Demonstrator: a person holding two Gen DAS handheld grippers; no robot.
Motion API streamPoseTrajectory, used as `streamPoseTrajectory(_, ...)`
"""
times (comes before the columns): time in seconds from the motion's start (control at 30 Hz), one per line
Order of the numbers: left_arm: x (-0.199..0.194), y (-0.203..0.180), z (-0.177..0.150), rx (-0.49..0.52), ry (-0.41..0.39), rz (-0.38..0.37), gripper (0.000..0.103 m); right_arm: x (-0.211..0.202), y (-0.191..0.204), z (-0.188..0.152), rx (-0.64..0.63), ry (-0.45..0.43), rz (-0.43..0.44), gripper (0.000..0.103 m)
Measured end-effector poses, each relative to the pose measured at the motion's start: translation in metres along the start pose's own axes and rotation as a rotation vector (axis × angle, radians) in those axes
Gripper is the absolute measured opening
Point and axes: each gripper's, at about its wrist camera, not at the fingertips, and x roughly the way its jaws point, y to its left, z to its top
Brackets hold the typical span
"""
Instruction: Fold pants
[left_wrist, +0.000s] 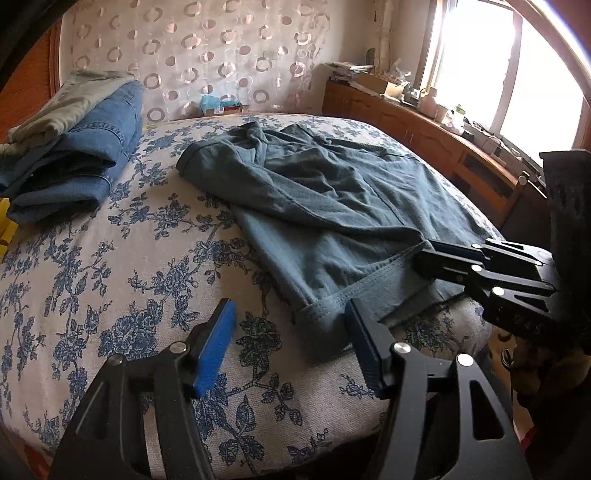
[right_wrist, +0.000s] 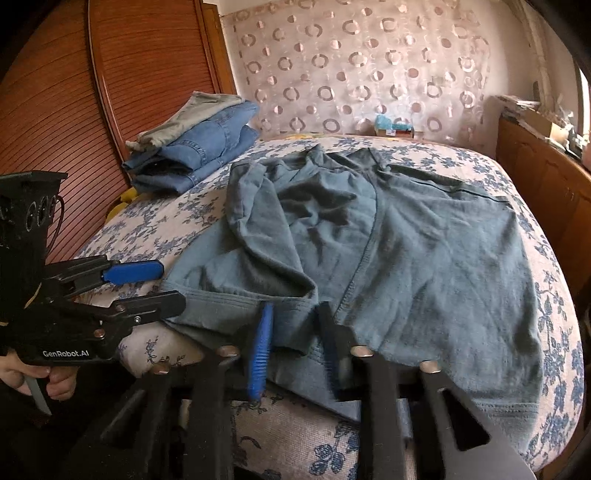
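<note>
Grey-blue pants (left_wrist: 332, 192) lie crumpled on the floral bed, one leg thrown across the body; they also show in the right wrist view (right_wrist: 424, 251). My left gripper (left_wrist: 291, 343) is open, its blue pads just short of the near hem corner (left_wrist: 317, 310). It also shows at the left of the right wrist view (right_wrist: 166, 288). My right gripper (right_wrist: 295, 343) has its jaws partly open around the near waistband edge of the pants. It also shows at the right of the left wrist view (left_wrist: 424, 258), its tips over the hem.
Folded blue jeans (left_wrist: 74, 155) with a grey garment on top sit at the bed's far left, also in the right wrist view (right_wrist: 199, 147). A wooden cabinet (left_wrist: 443, 147) with clutter runs along the right under a bright window. A slatted wooden door (right_wrist: 74, 110) stands left.
</note>
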Motion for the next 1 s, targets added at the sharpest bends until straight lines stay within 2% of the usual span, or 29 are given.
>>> streamPoseTrajectory(0.13,-0.004,0.000,0.002,-0.003,-0.012,0.003,0.063,-0.008,0.006,-0.001,-0.019,-0.040,0.007,0.009)
streamPoseTrajectory(0.33,-0.015,-0.001,0.006,-0.006,-0.043,0.007,0.063,-0.026,0.010,0.003,-0.041,-0.089,0.006,0.009)
streamPoseTrajectory(0.63,-0.021,-0.006,0.014,-0.001,-0.058,0.002,0.063,-0.054,0.000,-0.005,-0.046,-0.147,-0.069,0.008)
streamPoseTrajectory(1.0,-0.017,-0.024,0.038,0.046,-0.076,-0.025,0.063,-0.080,-0.007,-0.021,-0.012,-0.171,-0.123,0.008)
